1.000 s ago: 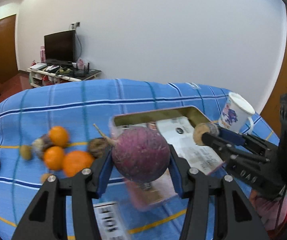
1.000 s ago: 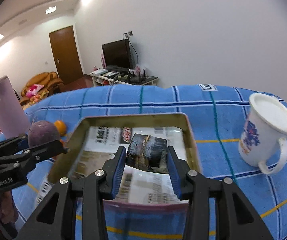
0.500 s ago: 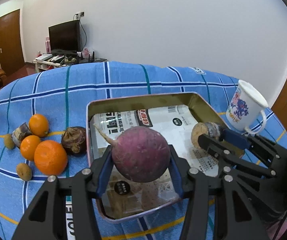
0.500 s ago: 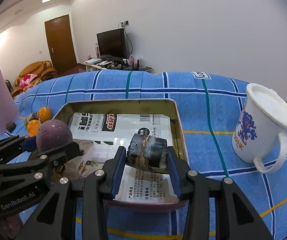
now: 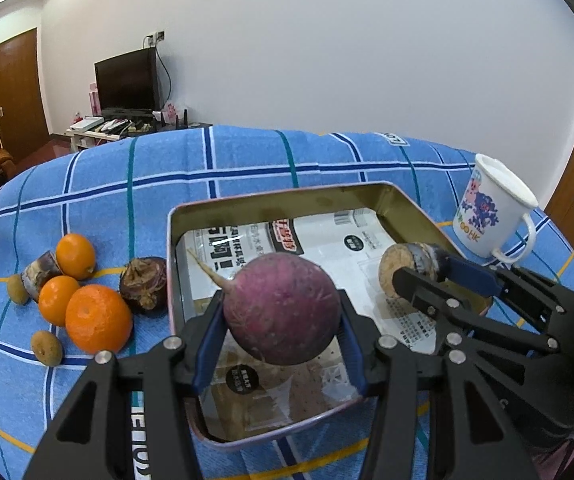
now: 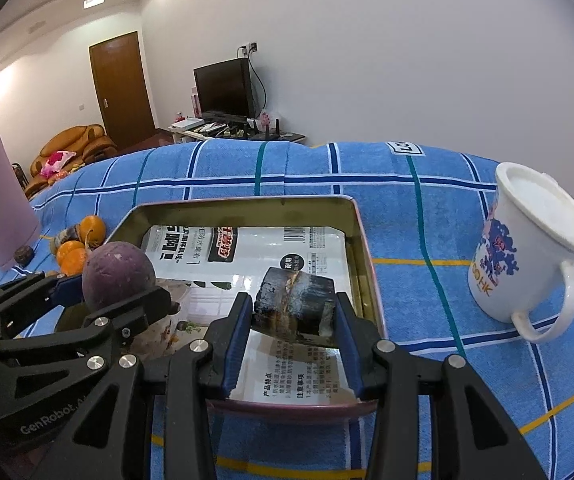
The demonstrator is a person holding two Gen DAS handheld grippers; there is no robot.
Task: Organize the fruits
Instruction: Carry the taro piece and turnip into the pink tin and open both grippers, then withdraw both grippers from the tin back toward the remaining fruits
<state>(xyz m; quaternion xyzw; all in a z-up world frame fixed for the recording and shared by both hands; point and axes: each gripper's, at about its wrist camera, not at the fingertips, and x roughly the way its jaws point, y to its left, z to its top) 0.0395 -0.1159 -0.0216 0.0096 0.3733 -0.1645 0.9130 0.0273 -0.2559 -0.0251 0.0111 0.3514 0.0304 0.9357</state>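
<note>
While both hover over the tin, drop-off is coming
Left tongs are clenching a radish, right tongs gripping a dark chunk, ready for sorting.

So the right gripper is clamping a dark stubby cylinder chunk, blue pads pressing on both of its ends, and it's hanging over the near right part of the metal tray. The tray is sitting on a blue plaid cloth with printed paper lying inside it. Over on the left, the left gripper is poking in, gripping a round purple root above the tray's left edge. Oranges are piling up beyond it, near a tall lilac cup. A white mug with a blue print is standing right of the tray, well clear of it.
</note>
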